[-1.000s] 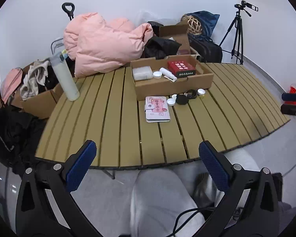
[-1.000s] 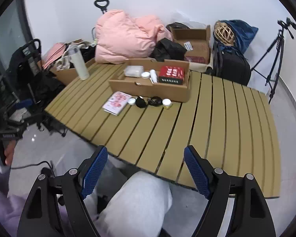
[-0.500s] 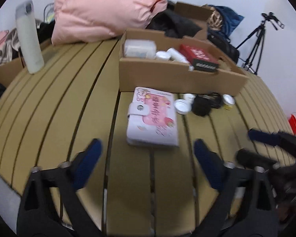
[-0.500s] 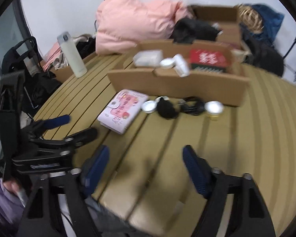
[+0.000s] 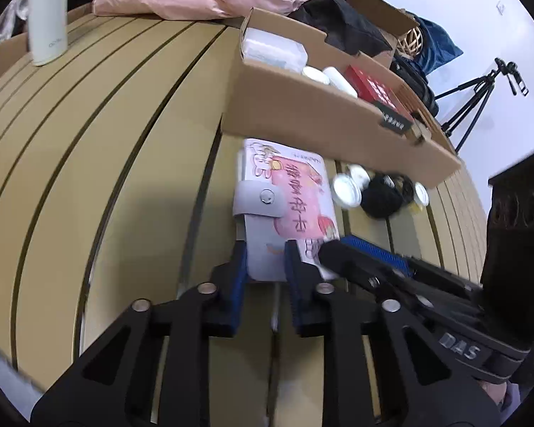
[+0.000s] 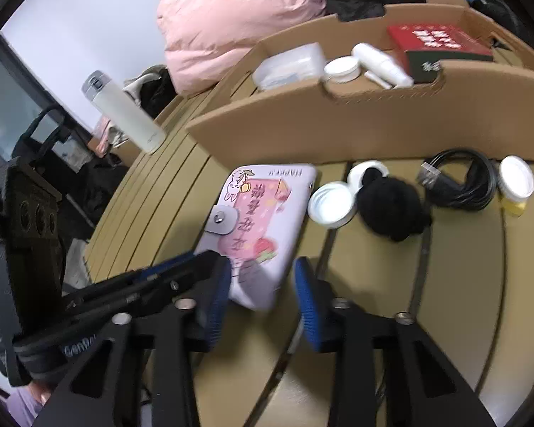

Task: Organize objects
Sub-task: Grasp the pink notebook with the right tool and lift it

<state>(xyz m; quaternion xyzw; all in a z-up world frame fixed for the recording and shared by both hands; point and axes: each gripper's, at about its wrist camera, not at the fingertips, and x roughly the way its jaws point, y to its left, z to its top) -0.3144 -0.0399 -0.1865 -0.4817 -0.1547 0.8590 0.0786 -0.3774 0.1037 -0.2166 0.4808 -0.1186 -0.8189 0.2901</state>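
Observation:
A pink and white notebook (image 5: 284, 206) with a grey snap strap lies on the slatted table in front of the cardboard box (image 5: 324, 121). My left gripper (image 5: 265, 267) has narrowed around the notebook's near edge, its pads touching or almost touching it. My right gripper (image 6: 261, 295) is open, straddling the notebook's (image 6: 256, 227) near corner from the right. A white lid (image 6: 331, 204), a black pouch (image 6: 391, 210), a black cable (image 6: 462, 181) and a small jar (image 6: 514, 181) lie beside the notebook.
The box holds a clear container (image 6: 288, 66), a white jar (image 6: 341, 69), a white tube (image 6: 381, 64) and a red box (image 6: 438, 44). A white bottle (image 6: 124, 112) stands at the table's left. Pink bedding (image 6: 238, 17) lies behind. A tripod (image 5: 480, 96) stands right.
Both grippers have moved from off the table's front edge up to the notebook. The left jaws have narrowed around its near edge; the right jaws have narrowed somewhat.

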